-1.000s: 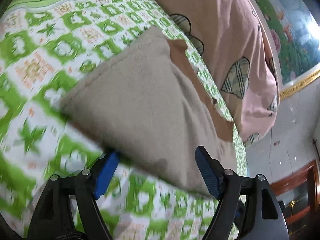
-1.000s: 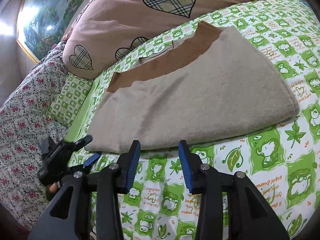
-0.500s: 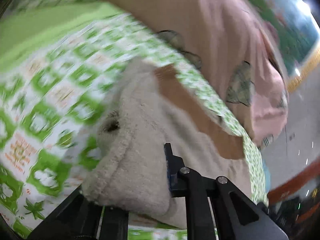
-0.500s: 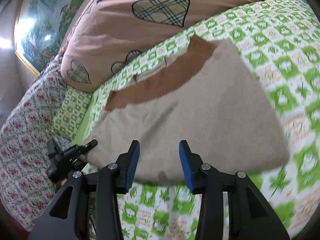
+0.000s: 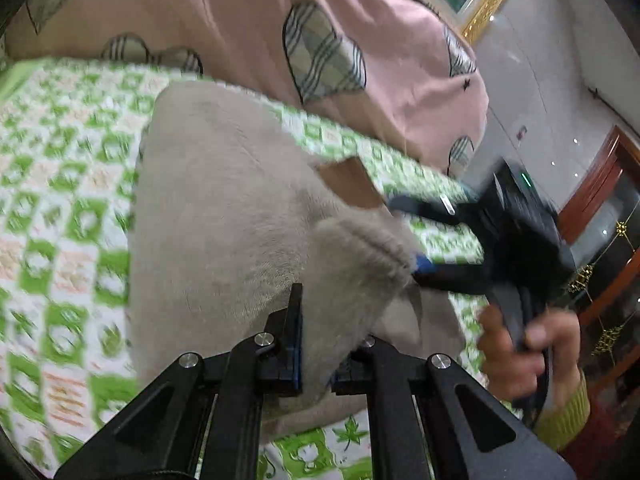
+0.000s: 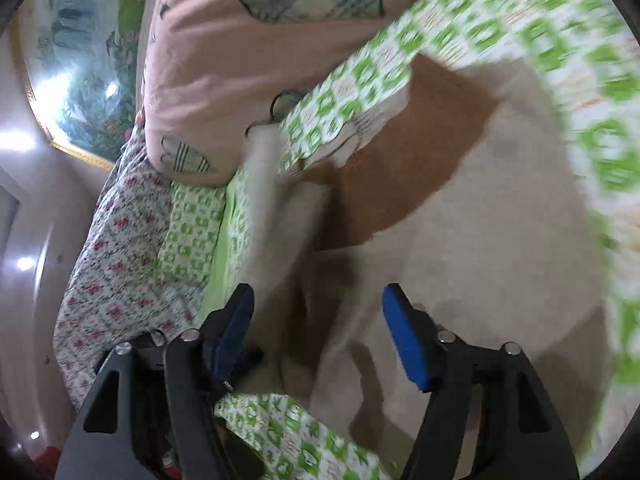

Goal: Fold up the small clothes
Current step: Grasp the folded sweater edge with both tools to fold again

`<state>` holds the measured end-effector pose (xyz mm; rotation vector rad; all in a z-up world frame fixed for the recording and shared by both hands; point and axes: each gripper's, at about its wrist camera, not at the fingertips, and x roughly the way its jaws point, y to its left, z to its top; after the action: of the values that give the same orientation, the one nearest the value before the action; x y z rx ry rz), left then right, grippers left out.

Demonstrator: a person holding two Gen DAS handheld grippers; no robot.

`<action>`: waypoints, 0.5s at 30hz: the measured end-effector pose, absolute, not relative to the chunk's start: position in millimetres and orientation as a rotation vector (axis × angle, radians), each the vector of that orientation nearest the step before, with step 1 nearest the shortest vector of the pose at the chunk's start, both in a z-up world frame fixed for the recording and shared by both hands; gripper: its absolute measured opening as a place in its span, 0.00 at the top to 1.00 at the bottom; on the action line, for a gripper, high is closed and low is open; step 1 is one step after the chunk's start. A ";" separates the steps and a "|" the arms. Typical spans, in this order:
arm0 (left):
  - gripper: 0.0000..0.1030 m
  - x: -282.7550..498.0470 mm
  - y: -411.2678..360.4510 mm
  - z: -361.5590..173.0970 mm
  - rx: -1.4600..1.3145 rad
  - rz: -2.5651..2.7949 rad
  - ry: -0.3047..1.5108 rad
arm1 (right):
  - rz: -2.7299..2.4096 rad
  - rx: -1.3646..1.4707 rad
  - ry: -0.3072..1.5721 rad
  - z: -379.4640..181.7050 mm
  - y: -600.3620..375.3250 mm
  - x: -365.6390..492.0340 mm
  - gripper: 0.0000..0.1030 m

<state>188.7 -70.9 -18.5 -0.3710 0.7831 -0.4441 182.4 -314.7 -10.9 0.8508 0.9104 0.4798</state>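
Garment: beige knit [image 5: 224,216] is lying on the green-checked bedsheet [image 5: 60,184], its near edge now bunching upward.
Left gripper [image 5: 316,344]: now clenching that fold.
Right gripper [image 6: 320,332]: spreading wider, grasping nothing.
Meaning: fold is starting.

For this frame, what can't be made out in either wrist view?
- Left wrist view: the left gripper is clamped on the beige garment; its right pad is buried under the bunched fabric.
- Left wrist view: the right gripper is motion-blurred, so its contact with the garment is unclear.
- Right wrist view: the green patterned bedsheet is smeared by motion; its print is unreadable.
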 end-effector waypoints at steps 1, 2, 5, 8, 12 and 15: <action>0.93 190.2 -70.4 -22.1 -0.378 -0.445 0.794 | 0.493 0.869 0.926 -16.4 -311.0 193.2 0.34; 0.93 190.6 -68.8 -25.2 -0.386 -0.446 0.800 | 0.510 0.885 0.945 -23.1 -305.0 206.9 0.34; 0.93 189.4 -61.7 -24.8 -0.423 -0.463 0.788 | 0.539 0.877 1.008 -37.5 -282.0 238.0 0.34; 0.93 188.2 -58.1 -22.3 -0.411 -0.463 0.791 | 0.539 0.810 1.040 -40.4 -252.9 255.5 0.62; 0.93 184.1 -63.1 -7.2 -0.407 -0.484 0.765 | 0.526 0.701 0.970 -10.5 -245.1 259.4 0.83; 0.92 182.7 -79.9 12.5 -0.421 -0.558 0.727 | 0.537 0.648 0.876 24.5 -258.5 239.7 0.84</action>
<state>182.7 -79.9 12.5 -0.4210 0.7274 -0.5577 239.7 -258.5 24.5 0.6480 0.8757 0.5369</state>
